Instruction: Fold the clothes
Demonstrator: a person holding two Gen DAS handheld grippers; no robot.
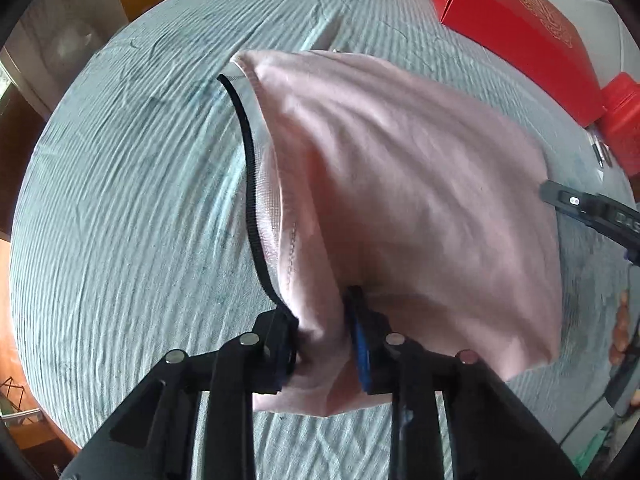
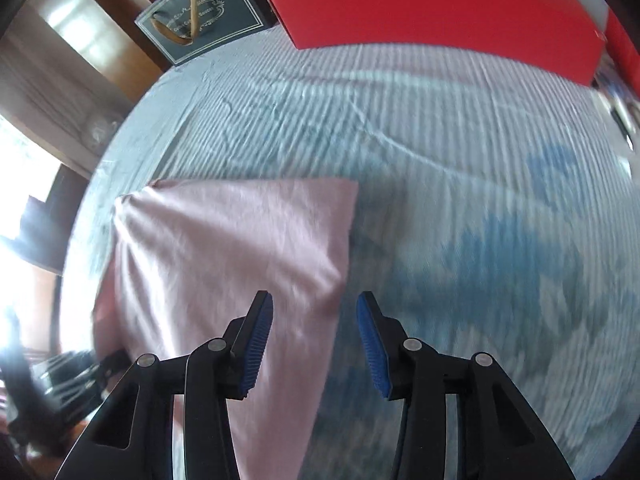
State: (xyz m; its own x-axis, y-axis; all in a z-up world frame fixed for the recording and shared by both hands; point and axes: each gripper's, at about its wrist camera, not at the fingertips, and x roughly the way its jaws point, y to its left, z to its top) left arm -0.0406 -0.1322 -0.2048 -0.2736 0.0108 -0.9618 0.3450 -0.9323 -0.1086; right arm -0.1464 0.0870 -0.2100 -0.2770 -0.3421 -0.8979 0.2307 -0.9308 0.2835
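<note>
A pale pink garment (image 1: 400, 184) with a black zipper edge (image 1: 250, 184) lies on the striped light-blue cloth (image 1: 120, 200). My left gripper (image 1: 322, 332) is shut on a bunched fold of the garment at its near edge, and the fabric rises toward the jaws. In the right wrist view the same pink garment (image 2: 224, 248) lies flat at the left. My right gripper (image 2: 314, 320) stands open above the garment's right edge, with nothing pressed between its blue pads (image 2: 370, 340). The right gripper's tip (image 1: 576, 202) shows at the right edge of the left wrist view.
A long red box (image 1: 516, 28) and a red container (image 1: 624, 120) lie at the far right of the cloth. A dark gift bag (image 2: 200, 12) stands at the far edge beside the red box (image 2: 440, 12). Wooden furniture surrounds the table on the left.
</note>
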